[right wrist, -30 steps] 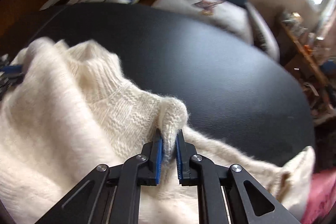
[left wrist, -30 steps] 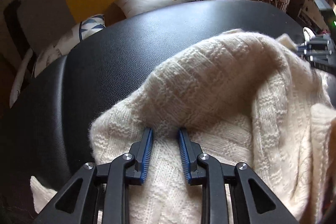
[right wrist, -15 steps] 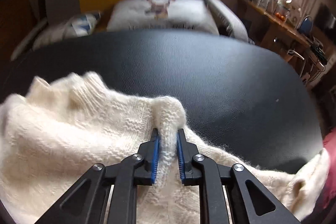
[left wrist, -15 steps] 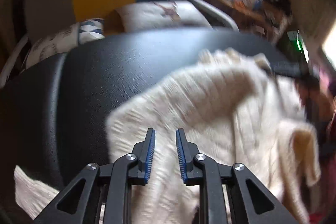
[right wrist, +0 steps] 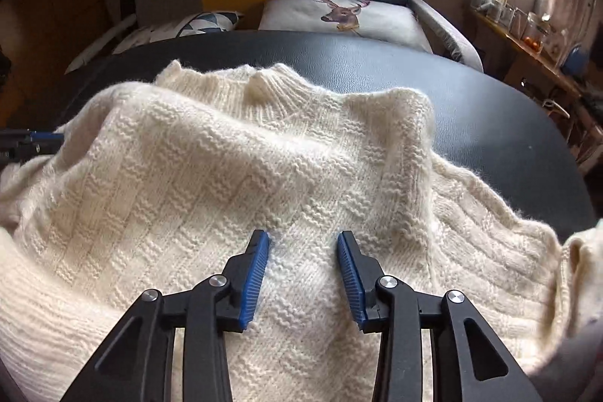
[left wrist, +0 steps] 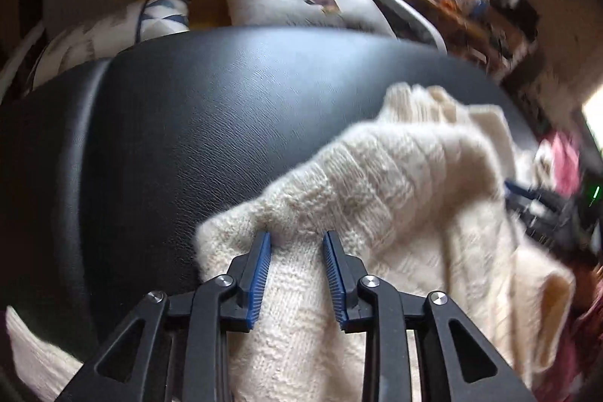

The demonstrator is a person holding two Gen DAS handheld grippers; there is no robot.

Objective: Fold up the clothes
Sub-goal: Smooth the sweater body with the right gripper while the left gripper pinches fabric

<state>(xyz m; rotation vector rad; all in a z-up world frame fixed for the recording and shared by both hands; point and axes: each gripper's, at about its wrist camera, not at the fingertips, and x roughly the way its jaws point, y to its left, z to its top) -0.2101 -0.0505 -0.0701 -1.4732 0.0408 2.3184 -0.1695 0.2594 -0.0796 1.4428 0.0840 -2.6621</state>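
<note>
I see both grippers, left (left wrist: 296,238) and right (right wrist: 303,238), jaws released over sweater (right wrist: 233,183), frame centre. Risk: loose bunched knit slumps, fold skews on slick worktop (right wrist: 490,123).

Both tools look alike: the left gripper (left wrist: 296,243) and the right gripper (right wrist: 303,242) are matte black linkages with triangular cut-outs. Round silver screws mark each pivot, and the jaws carry ribbed blue pads

left hand-held gripper (left wrist: 296,253): jaws parted, blue pads (left wrist: 260,274) apart, pointing forward and low | right hand-held gripper (right wrist: 303,251): jaws spread wide, angled downward
</note>
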